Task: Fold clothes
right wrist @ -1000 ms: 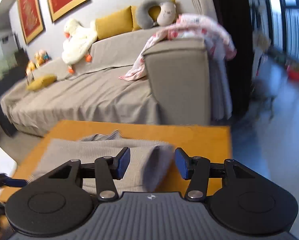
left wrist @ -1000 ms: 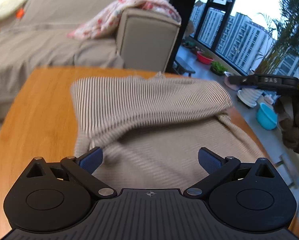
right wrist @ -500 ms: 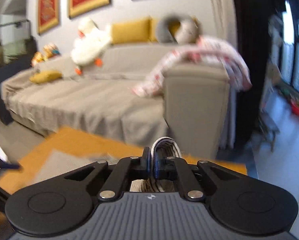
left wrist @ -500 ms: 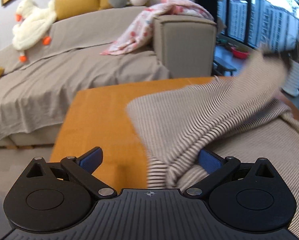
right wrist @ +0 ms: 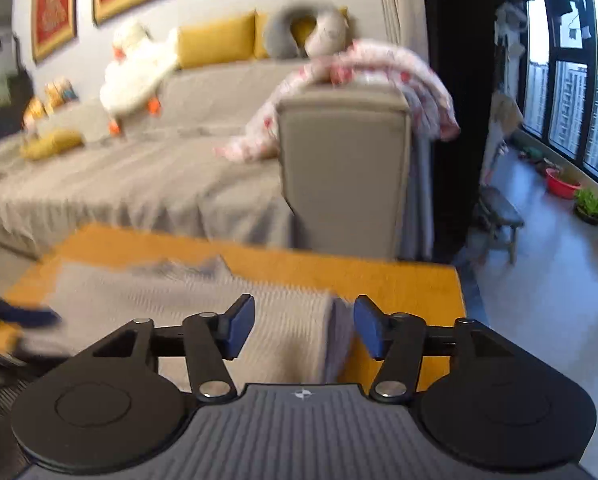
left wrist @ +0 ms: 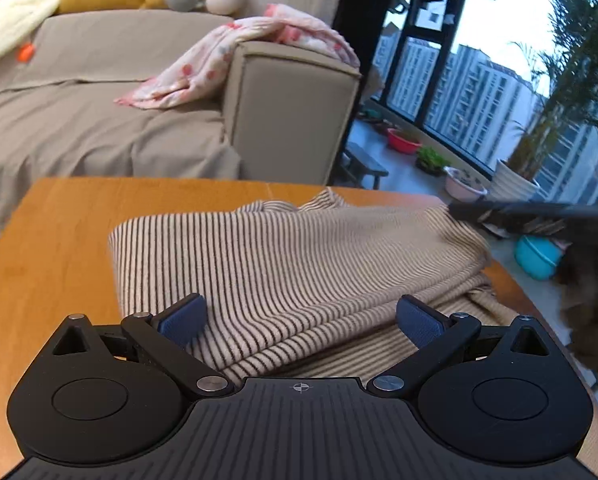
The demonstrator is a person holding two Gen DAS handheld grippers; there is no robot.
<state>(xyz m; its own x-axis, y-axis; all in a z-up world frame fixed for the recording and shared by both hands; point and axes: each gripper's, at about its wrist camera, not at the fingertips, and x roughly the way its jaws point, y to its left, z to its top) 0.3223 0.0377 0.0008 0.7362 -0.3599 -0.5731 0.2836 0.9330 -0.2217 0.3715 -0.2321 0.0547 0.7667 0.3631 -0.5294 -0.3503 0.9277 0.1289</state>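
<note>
Across the middle of the frame, the striped garment (left wrist: 295,272) lies doubled over on the table (left wrist: 59,240). Our left gripper (left wrist: 299,320) and right gripper (right wrist: 304,327) hover with fingers spread, holding nothing. We judge that a careless brush could drag the loose top layer askew.

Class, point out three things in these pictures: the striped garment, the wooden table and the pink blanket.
striped garment (left wrist: 299,264), left wrist view, middle of the folded top layer
wooden table (left wrist: 55,248), left wrist view, bare left part
pink blanket (left wrist: 219,60), left wrist view, part draped over the sofa arm
</note>
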